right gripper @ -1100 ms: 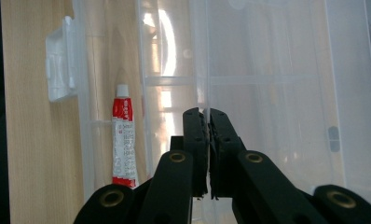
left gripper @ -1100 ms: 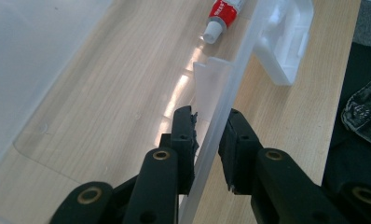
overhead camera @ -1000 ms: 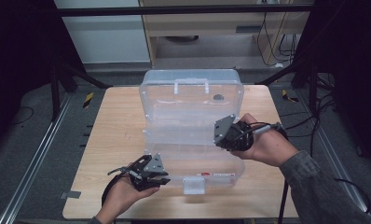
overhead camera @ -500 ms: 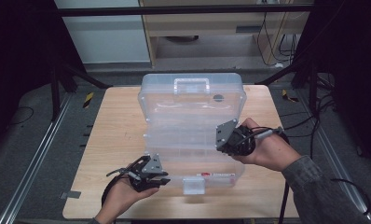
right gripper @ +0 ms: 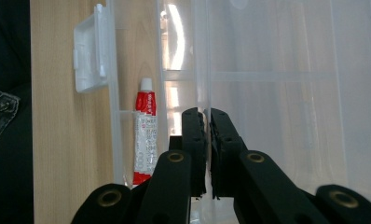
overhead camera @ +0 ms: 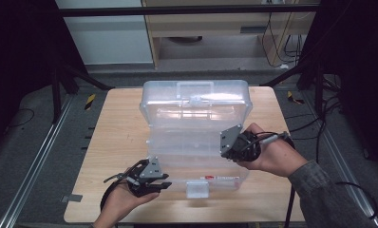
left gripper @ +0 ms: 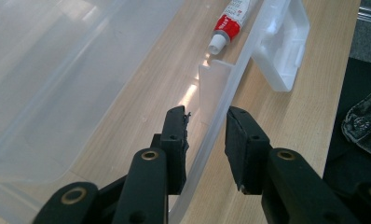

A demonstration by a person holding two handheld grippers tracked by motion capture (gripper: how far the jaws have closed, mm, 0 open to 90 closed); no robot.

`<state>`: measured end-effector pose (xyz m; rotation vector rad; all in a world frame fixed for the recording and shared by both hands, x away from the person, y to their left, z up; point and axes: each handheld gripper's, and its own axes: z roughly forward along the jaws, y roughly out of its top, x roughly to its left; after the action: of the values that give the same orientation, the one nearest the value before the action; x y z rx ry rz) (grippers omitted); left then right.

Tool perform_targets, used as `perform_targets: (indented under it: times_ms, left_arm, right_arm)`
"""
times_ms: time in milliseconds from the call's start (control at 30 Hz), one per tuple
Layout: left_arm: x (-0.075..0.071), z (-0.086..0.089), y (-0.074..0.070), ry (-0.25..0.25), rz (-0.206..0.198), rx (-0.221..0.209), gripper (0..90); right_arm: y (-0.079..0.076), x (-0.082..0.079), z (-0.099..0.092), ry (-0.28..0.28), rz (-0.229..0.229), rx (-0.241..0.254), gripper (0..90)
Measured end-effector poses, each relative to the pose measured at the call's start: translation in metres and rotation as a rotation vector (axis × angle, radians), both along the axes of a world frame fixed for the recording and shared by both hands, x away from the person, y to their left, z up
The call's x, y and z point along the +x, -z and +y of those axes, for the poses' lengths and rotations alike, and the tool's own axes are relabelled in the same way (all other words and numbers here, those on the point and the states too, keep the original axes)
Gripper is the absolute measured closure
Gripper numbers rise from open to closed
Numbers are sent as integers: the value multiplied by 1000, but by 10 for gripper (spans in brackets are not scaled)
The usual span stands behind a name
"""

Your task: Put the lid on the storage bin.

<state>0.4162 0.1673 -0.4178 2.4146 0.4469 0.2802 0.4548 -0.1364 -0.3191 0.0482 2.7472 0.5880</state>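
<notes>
A big clear plastic box (overhead camera: pixel 195 118) sits mid-table with its clear lid (right gripper: pixel 286 93) tilted over it. My right gripper (overhead camera: pixel 229 146) (right gripper: pixel 207 113) is shut on the lid's thin edge on the box's right side. My left gripper (overhead camera: pixel 164 184) (left gripper: pixel 206 120) is at the box's front left corner; its jaws are open and straddle the front wall (left gripper: pixel 221 121), one inside and one outside, without pinching it. A red and white tube (left gripper: pixel 231 18) (right gripper: pixel 144 135) (overhead camera: pixel 221 177) lies inside along the front wall. The white latch (overhead camera: pixel 197 188) (left gripper: pixel 286 42) hangs from the front rim.
The wooden table (overhead camera: pixel 111 137) has bare strips left and right of the box. Its front edge runs just below both hands. Metal rails (overhead camera: pixel 40 156), cables (overhead camera: pixel 329 123) and a grey floor surround it. A denim sleeve (left gripper: pixel 363 121) is near the left gripper.
My right gripper has moved slightly down and toward the near side with the lid edge in it. The left gripper has stayed at the front wall.
</notes>
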Motion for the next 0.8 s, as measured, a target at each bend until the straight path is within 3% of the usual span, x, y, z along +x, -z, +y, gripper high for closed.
perform_targets:
  times_ms: [300,467,500,600,800]
  left_arm:
    - [-15,19,-12,-49,5,-115,590]
    - [-19,34,-29,-78,7,-217,625]
    - [-19,34,-29,-78,7,-217,641]
    - [-14,45,-43,-112,-1,-270,703]
    - [4,56,-73,-149,-31,-277,759]
  right_arm:
    - [1,1,-3,5,3,19,848]
    - [1,1,-2,4,3,20,844]
    - [1,1,-2,3,5,23,843]
    - [1,1,-2,3,4,19,841]
    - [2,1,-3,4,10,19,837]
